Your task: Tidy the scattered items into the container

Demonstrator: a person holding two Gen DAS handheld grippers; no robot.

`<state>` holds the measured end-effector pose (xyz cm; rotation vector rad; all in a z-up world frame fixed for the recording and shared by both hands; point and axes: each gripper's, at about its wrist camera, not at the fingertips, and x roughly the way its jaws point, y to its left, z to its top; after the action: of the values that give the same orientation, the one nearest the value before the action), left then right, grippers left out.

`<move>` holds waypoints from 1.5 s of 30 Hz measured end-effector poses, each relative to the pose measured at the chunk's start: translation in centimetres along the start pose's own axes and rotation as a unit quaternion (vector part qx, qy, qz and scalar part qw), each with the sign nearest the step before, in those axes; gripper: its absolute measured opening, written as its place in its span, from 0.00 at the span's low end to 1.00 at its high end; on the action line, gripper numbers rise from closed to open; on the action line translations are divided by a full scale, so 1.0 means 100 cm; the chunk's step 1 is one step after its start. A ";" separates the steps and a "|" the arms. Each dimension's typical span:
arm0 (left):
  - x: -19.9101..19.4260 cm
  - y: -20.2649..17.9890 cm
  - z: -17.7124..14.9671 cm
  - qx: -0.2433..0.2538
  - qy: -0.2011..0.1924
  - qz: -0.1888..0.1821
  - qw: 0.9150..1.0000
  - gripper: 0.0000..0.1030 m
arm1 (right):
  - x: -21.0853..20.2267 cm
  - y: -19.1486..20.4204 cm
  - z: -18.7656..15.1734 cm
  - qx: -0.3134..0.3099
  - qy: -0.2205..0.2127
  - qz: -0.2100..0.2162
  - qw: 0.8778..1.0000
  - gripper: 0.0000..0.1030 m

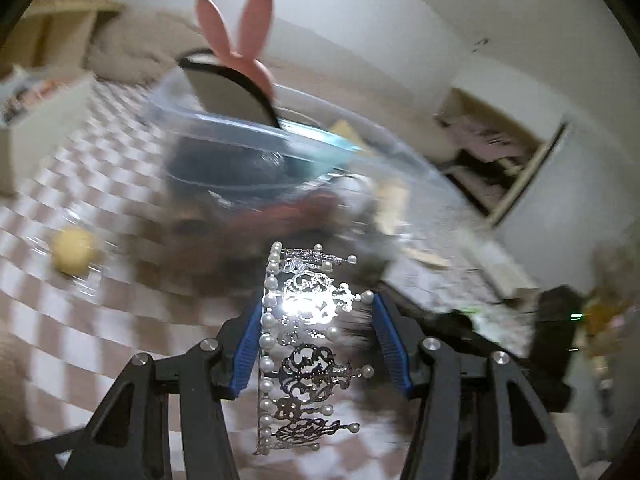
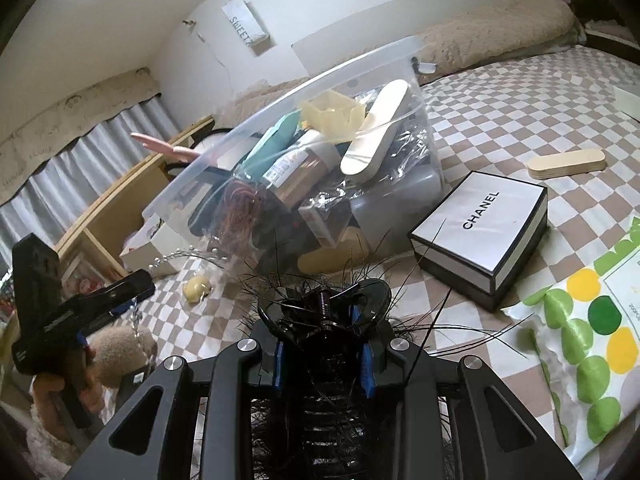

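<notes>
My left gripper (image 1: 316, 308) is shut on a silver tiara (image 1: 304, 344) edged with pearls, which stands upright between the blue pads. Just beyond it, blurred, is the clear plastic bin (image 1: 256, 148), with a pink bunny-ear headband (image 1: 240, 36) sticking up out of it. My right gripper (image 2: 323, 344) is shut on a black feathered hair claw (image 2: 324, 300), low over the checked bedspread in front of the bin (image 2: 248, 128), which is piled with bottles, packets and a nail file. The right wrist view also shows the left gripper (image 2: 128, 300) and the tiara (image 2: 188, 256) left of the bin.
A small yellow item (image 2: 196, 286) lies on the checked bedspread (image 2: 500, 120) by the bin's left corner. Right of the bin lie a white and black Chanel box (image 2: 480, 232), a stack of wooden sticks (image 2: 566, 164) and a green-dotted packet (image 2: 580, 344). A wooden shelf (image 2: 120, 208) stands at left.
</notes>
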<state>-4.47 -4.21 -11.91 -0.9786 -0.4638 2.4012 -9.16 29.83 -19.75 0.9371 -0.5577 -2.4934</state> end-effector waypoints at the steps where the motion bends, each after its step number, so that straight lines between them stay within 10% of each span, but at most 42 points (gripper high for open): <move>1: 0.003 0.000 -0.001 -0.008 0.006 -0.016 1.000 0.52 | -0.002 -0.001 0.001 0.002 -0.002 0.000 1.000 0.28; 19: -0.002 -0.018 0.002 -0.052 0.014 -0.058 0.997 0.52 | -0.025 0.006 0.014 -0.005 -0.029 0.023 0.999 0.28; 34: -0.029 -0.064 0.096 -0.020 -0.064 -0.074 0.995 0.52 | -0.079 0.030 0.103 -0.031 -0.122 0.077 0.989 0.28; 45: -0.021 -0.052 0.127 -0.012 -0.085 -0.099 0.991 0.29 | -0.082 0.043 0.157 -0.057 -0.153 0.064 0.984 0.28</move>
<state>-10.64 -2.69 0.39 -0.7038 -0.6225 2.3128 -13.32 33.89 -2.47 0.4614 -0.5445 -2.5363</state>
